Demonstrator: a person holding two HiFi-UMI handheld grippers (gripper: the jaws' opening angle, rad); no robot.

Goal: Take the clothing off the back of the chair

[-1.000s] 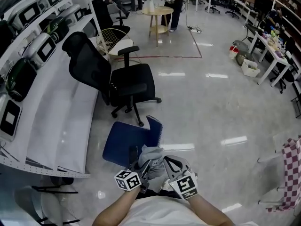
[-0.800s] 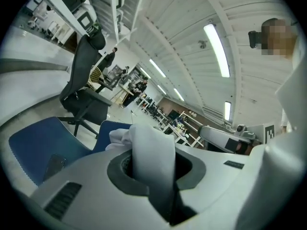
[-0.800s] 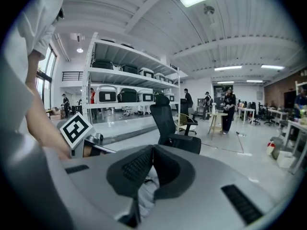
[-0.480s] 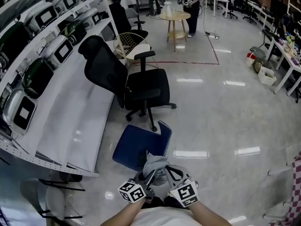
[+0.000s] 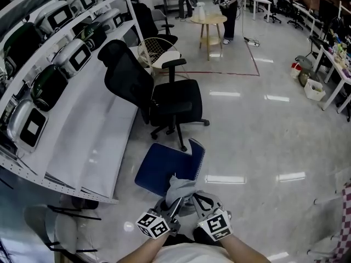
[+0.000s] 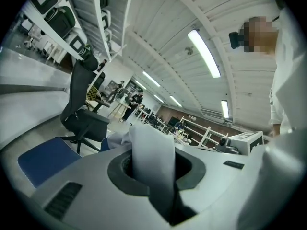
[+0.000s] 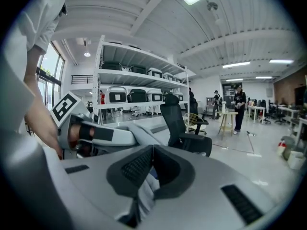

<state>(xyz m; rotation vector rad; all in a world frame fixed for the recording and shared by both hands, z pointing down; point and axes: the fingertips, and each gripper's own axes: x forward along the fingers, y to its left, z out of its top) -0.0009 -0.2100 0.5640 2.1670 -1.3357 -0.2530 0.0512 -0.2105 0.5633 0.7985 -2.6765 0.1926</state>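
Observation:
A bunched grey piece of clothing (image 5: 180, 187) hangs between both grippers, just over the near edge of a blue chair (image 5: 164, 170) whose back (image 5: 197, 152) stands at its right. My left gripper (image 5: 173, 200) is shut on the cloth; in the left gripper view a grey strip of clothing (image 6: 151, 150) rises out of the left gripper (image 6: 154, 172). My right gripper (image 5: 193, 198) is shut on another fold; in the right gripper view a pale bit of clothing (image 7: 146, 194) is pinched in the right gripper (image 7: 149, 169). The two grippers are close side by side.
A black office chair (image 5: 167, 100) stands just beyond the blue one. A long white shelf unit (image 5: 82, 130) with several cases runs along the left. A round wooden table (image 5: 207, 21) and people are far back. A checked cloth (image 5: 346, 215) hangs at the right edge.
The grey clothing has been drawn up a little higher between the grippers, the left gripper rising with it. Both stay closed on the cloth.

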